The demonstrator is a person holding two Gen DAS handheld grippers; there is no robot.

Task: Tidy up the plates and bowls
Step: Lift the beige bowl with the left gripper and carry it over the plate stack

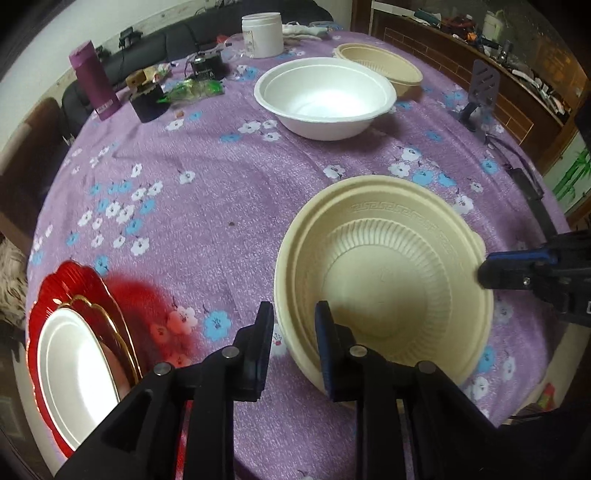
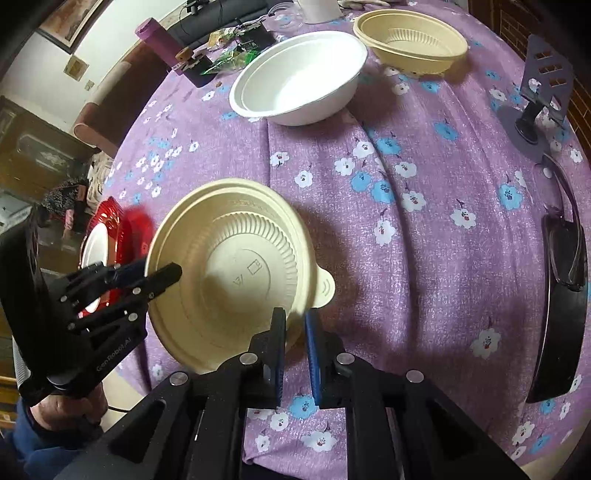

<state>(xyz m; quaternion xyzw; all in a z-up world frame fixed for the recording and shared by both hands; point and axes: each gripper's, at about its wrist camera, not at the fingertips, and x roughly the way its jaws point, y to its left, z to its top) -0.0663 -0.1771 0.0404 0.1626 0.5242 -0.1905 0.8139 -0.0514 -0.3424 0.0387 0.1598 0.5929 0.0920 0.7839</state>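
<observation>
A cream ribbed bowl (image 1: 391,280) sits near the front of the purple flowered table; it also shows in the right wrist view (image 2: 236,273). My left gripper (image 1: 293,317) straddles its near rim, one finger inside and one outside, with a gap showing. My right gripper (image 2: 295,321) straddles the opposite rim beside the bowl's tab, also with a gap. A white bowl (image 1: 325,96) and a second cream bowl (image 1: 384,66) stand further back. A stack of a red plate (image 1: 70,295), a gold-rimmed plate and a white plate (image 1: 74,376) lies at the front left.
At the back stand a purple bottle (image 1: 94,81), a white jar (image 1: 262,35), a dark cup (image 1: 149,101) and small clutter. A phone stand (image 2: 543,85) and a black case (image 2: 565,288) lie to the right. Sofa and shelves surround the table.
</observation>
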